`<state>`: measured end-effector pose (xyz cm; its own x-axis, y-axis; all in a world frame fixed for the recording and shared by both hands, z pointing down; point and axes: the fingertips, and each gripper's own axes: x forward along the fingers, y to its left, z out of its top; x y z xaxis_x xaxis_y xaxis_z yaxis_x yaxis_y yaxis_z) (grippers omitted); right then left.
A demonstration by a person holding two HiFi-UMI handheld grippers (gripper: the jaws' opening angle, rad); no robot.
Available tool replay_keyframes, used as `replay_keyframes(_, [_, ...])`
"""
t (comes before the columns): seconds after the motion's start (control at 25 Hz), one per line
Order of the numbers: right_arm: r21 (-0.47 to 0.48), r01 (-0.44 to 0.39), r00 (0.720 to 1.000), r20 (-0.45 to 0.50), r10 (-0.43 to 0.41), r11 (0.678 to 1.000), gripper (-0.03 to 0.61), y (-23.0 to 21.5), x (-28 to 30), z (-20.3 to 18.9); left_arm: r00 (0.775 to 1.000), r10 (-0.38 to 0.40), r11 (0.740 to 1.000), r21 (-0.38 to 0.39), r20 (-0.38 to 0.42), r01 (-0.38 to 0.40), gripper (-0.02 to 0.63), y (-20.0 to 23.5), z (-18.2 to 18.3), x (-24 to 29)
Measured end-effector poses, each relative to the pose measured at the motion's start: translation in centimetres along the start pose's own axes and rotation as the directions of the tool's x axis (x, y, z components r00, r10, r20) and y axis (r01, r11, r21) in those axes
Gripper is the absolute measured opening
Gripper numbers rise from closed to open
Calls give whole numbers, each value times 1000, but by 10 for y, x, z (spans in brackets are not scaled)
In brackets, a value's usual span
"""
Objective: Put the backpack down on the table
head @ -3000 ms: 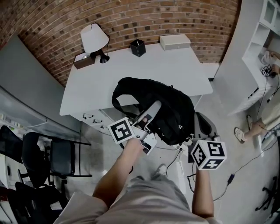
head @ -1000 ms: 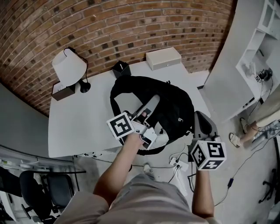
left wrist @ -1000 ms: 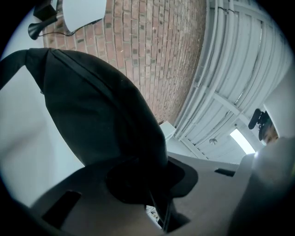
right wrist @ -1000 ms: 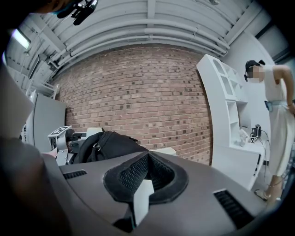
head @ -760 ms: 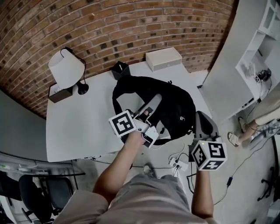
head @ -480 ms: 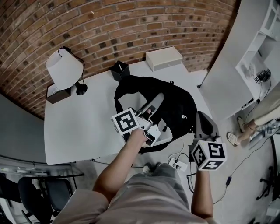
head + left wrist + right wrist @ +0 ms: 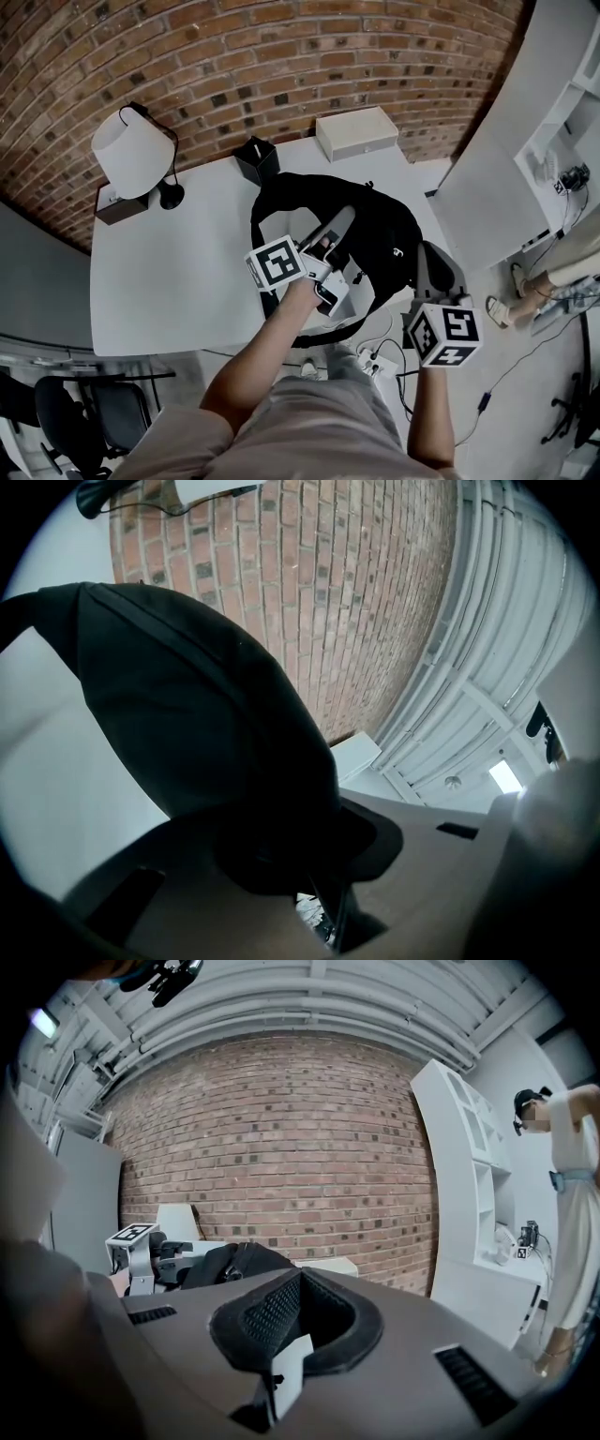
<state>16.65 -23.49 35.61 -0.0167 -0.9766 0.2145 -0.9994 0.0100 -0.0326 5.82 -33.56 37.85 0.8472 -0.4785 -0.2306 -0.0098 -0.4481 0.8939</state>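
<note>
A black backpack hangs over the right half of the white table. My left gripper is shut on its top handle and points toward the brick wall. In the left gripper view, black fabric of the backpack fills the space between the jaws of the left gripper. One strap loops down past the table's front edge. I cannot tell whether the bag's bottom touches the tabletop. My right gripper stays off the table's right corner, shut and empty. From the right gripper the backpack shows ahead on the left.
A white lamp, a brown box, a black pen holder and a white box stand along the table's back edge. A white cabinet stands at the right, a person beyond it. A power strip lies on the floor.
The left gripper and the backpack moved from in front of the table's edge to over its right half and sank a little. The right gripper came along beside them.
</note>
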Motion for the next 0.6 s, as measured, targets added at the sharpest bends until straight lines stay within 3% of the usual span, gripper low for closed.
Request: replay_keyframes(0.6, [-20,-138,988,-72,136,990,0,-22,77,-10,985,134,990,-44,110,-130,66,69,15,36])
